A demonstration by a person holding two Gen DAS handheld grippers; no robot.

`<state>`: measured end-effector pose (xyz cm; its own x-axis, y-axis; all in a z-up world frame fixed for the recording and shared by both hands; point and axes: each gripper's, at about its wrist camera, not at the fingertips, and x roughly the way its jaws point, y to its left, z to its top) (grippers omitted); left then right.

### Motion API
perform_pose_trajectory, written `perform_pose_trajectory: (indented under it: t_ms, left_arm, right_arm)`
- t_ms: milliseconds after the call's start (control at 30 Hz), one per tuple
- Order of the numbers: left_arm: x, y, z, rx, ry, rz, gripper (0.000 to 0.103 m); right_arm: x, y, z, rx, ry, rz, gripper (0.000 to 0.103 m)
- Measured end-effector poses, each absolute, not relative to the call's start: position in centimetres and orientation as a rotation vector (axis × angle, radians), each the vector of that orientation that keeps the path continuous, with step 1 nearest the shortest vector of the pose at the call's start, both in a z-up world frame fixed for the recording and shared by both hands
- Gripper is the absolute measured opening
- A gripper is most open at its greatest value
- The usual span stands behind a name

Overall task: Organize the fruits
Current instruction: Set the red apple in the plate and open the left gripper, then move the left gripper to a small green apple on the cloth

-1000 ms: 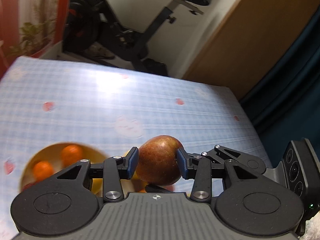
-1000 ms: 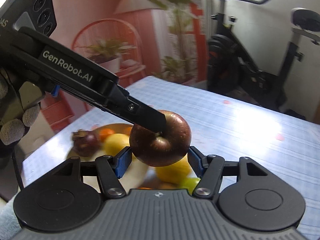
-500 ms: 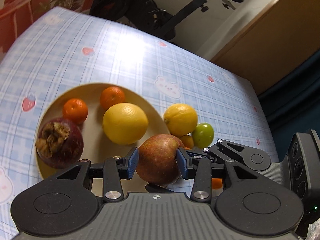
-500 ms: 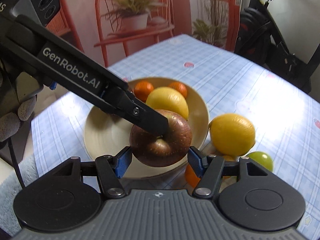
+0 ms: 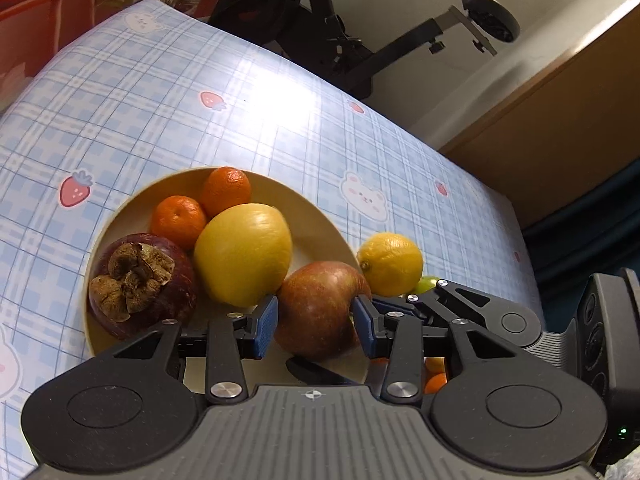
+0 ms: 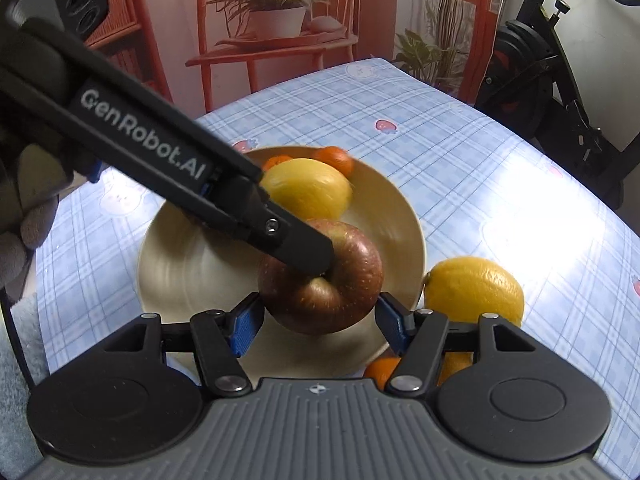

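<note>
My red-brown speckled apple (image 5: 320,310) sits by a yellow lemon (image 5: 391,263). The bowl (image 6: 192,268) is cream; my worktop (image 5: 160,100) is blue plaid with strawberries.

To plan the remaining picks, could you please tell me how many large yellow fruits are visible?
2: the bigger yellow fruit in the bowl beside the apple, the lemon on the tablecloth right of the bowl. Others may be hidden.

green fruit (image 5: 430,282) at 3 o'clock mostly hidden behind right gripper's linkage. small oranges (image 6: 380,370) under right gripper half covered. bowl (image 6: 180,264) interior motion-blurred.
</note>
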<state>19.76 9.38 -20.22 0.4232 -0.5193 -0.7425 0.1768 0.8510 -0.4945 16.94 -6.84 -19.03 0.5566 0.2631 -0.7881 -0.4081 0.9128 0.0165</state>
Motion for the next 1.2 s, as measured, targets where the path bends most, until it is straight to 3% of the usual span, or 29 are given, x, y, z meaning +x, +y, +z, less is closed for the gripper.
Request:
perform_pose_trajectory:
  t_ms: [633, 1200]
  left_arm:
    - [20.4, 8.0, -20.3, -0.368, 1.034, -0.396, 0.042]
    - [20.3, 6.0, -19.3, -0.273, 0.988, -0.321, 0.041]
  right_arm:
    - [16.0, -8.2, -17.9, -0.175, 0.823, 0.349, 0.063]
    - [9.9, -17.5, -15.3, 0.018, 0.767, 0.152, 0.059]
